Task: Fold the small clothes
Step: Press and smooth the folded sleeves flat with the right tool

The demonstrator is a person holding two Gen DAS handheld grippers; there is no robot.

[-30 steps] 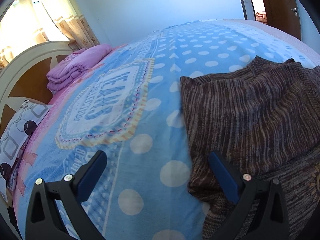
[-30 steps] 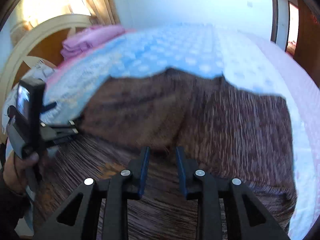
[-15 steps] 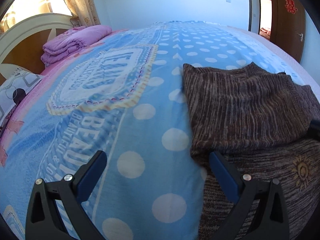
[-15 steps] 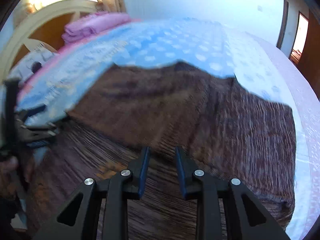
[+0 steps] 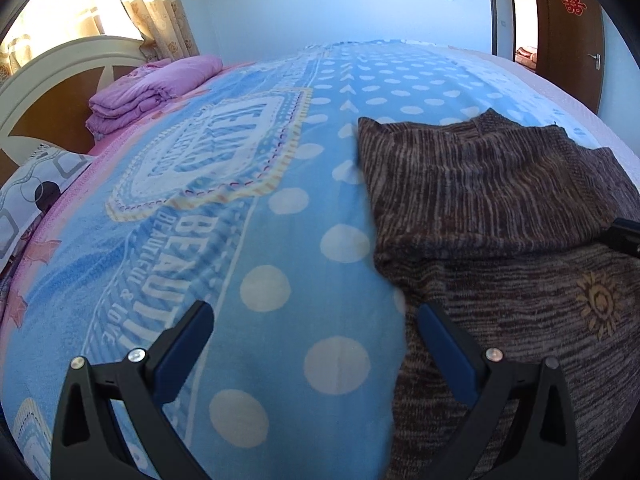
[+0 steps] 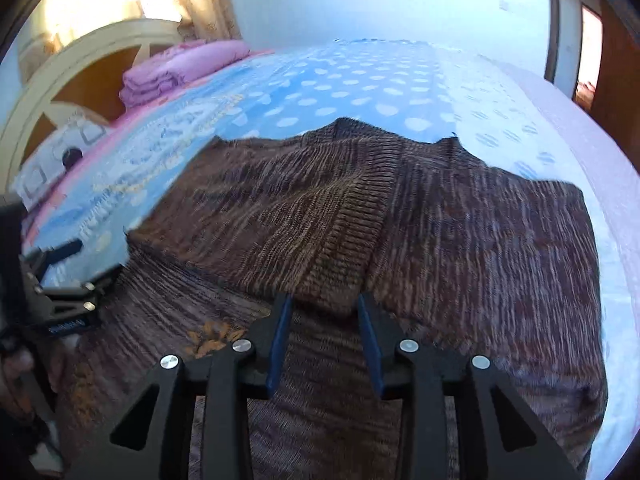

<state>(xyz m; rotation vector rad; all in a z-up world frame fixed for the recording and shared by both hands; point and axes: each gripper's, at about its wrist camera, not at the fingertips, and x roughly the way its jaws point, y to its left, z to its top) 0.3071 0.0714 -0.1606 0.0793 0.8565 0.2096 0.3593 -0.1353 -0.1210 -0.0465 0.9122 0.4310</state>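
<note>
A brown striped knit sweater (image 5: 500,200) lies flat on the blue dotted blanket (image 5: 240,200). One side is folded over its body, and the fold ends in a ribbed edge (image 6: 344,240). That ribbed edge reaches in between the tips of my right gripper (image 6: 324,300), low over the sweater (image 6: 500,248). Its jaws are opening and the pads stand off the cloth. My left gripper (image 5: 314,312) is wide open at the sweater's left border, one finger over the blanket, the other over the knit, holding nothing. A hand carries the left gripper (image 6: 60,276) at the far left of the right wrist view.
A folded pink quilt (image 5: 152,92) sits by the cream and wood headboard (image 5: 60,64), with a patterned pillow (image 5: 36,184) below it. A brown door (image 5: 572,32) stands at the far right. A yellow flower motif (image 5: 600,304) marks the sweater's near part.
The right jaws have widened around the ribbed edge, and the folded side now lies flat. The left gripper has drawn back from the fold's corner, still open.
</note>
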